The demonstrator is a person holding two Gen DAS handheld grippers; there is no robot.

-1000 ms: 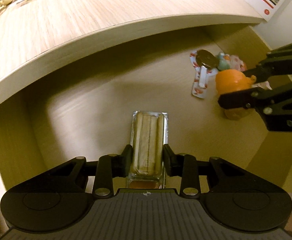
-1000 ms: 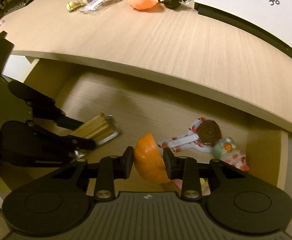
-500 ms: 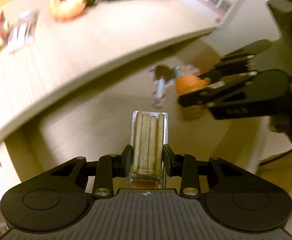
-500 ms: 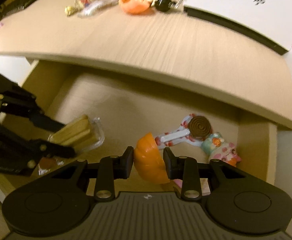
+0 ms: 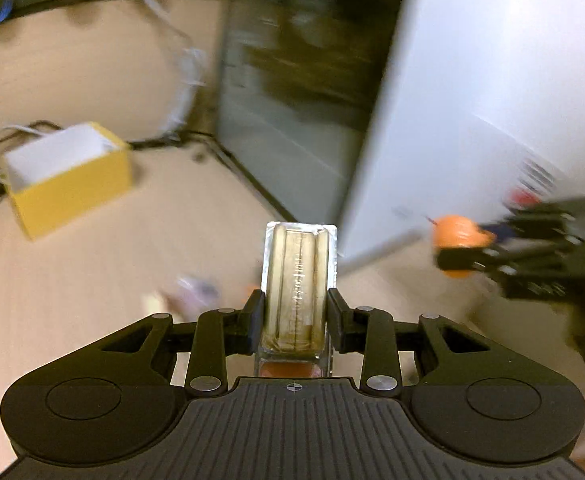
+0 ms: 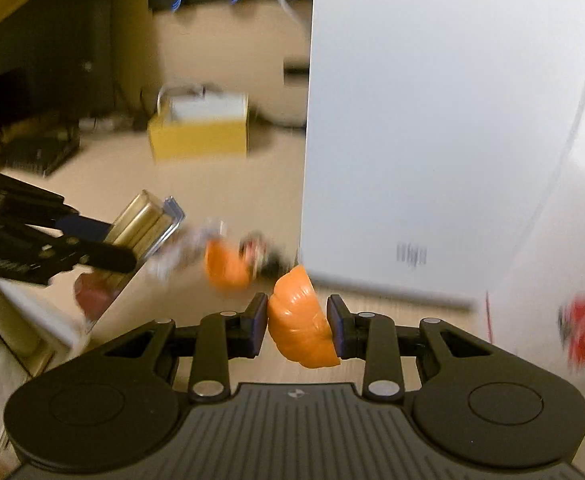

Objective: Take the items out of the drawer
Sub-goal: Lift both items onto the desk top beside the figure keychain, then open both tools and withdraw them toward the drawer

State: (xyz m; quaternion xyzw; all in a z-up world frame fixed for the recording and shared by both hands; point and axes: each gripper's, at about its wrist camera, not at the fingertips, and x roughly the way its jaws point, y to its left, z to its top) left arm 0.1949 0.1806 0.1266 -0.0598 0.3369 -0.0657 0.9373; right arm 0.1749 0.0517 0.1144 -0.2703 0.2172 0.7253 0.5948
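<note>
Centre frame, left view: my left gripper [image 5: 295,312] clamps a clear case [image 5: 298,280] of wooden sticks, probably. Centre frame, right view: my right gripper [image 6: 297,322] pinches an orange pumpkin shell [image 6: 300,320].

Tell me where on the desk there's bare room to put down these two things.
Bare wood lies left of the clear plastic case, running to the yellow cardboard box. Ahead of the orange shell half only a strip remains before the white box. Crowded: blurred trinkets between both.

Pale wooden desktop [image 5: 72,280], yellow box [image 6: 198,136], tall white box [image 6: 432,120], all motion-blurred.
</note>
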